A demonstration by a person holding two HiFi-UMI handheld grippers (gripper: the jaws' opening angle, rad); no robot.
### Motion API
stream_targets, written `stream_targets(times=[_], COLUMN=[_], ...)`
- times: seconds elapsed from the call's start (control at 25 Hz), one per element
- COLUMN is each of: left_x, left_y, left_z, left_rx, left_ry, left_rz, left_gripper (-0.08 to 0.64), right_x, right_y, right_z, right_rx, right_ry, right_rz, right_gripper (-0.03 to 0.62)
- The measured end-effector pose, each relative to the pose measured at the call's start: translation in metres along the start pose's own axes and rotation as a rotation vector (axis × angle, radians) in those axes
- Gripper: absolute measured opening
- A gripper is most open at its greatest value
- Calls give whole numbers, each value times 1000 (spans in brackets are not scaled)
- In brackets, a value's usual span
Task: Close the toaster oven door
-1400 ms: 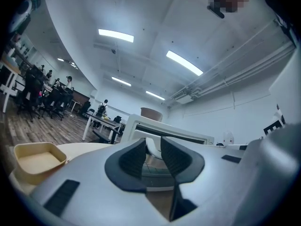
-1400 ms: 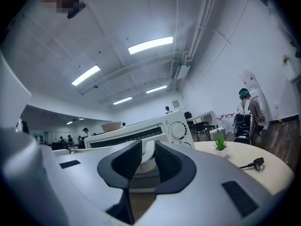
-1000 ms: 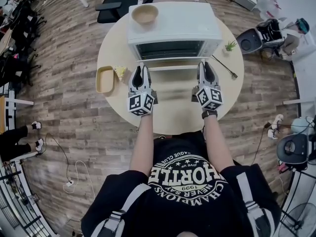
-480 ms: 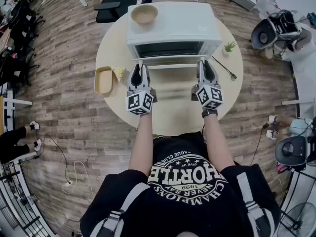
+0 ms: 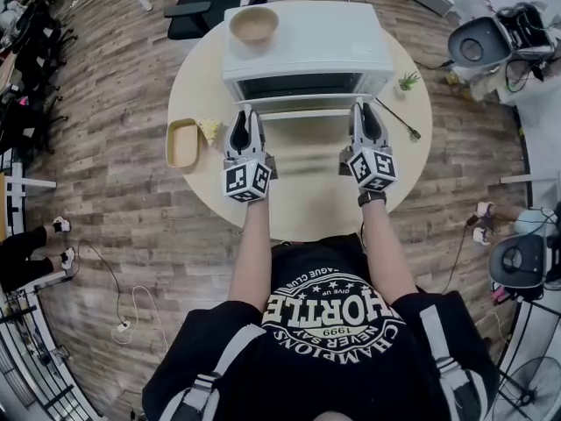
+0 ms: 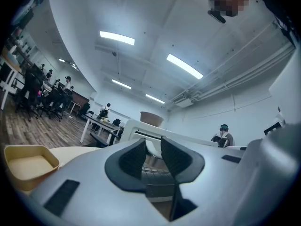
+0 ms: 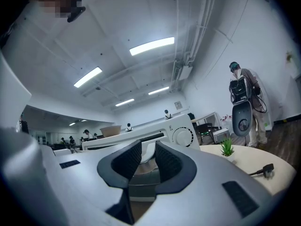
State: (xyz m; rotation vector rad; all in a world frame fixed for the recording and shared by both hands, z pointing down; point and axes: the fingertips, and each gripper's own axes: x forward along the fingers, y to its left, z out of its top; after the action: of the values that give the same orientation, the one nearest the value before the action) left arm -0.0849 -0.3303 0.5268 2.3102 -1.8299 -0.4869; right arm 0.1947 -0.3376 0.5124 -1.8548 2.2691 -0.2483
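Left claw and right claw are held side by side over the table, both pointing at the oven at the table's far edge. Each claw stands narrowly open, with a slim gap between its pads and nothing clamped.

Door: partly lowered from the oven front, its white edge running across between the two claws. The left claw's tips lie at the door's left end and the right claw's tips at its right end. Contact between the tips and the door cannot be told.

In the left gripper view, the door's white rim shows through the gap of the left claw. In the right gripper view, the right claw frames the same rim, with the dial to its right.

Bowl: on the oven top, at the left corner. Tray: at the table's left edge. Plant: at the right edge, just beside the oven.
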Motion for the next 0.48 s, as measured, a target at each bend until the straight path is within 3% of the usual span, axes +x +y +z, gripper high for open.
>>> stream_targets(times=[0.48], left_x=[14], left_y=[1], left_z=[4], left_rx=[30], left_ry=[-7], left_rz=[-4], left_gripper=[118], right_x=[13], right_y=[-1], right_z=[5], right_rx=[-14], right_ry=[-10], right_rz=[-2], right_gripper=[98])
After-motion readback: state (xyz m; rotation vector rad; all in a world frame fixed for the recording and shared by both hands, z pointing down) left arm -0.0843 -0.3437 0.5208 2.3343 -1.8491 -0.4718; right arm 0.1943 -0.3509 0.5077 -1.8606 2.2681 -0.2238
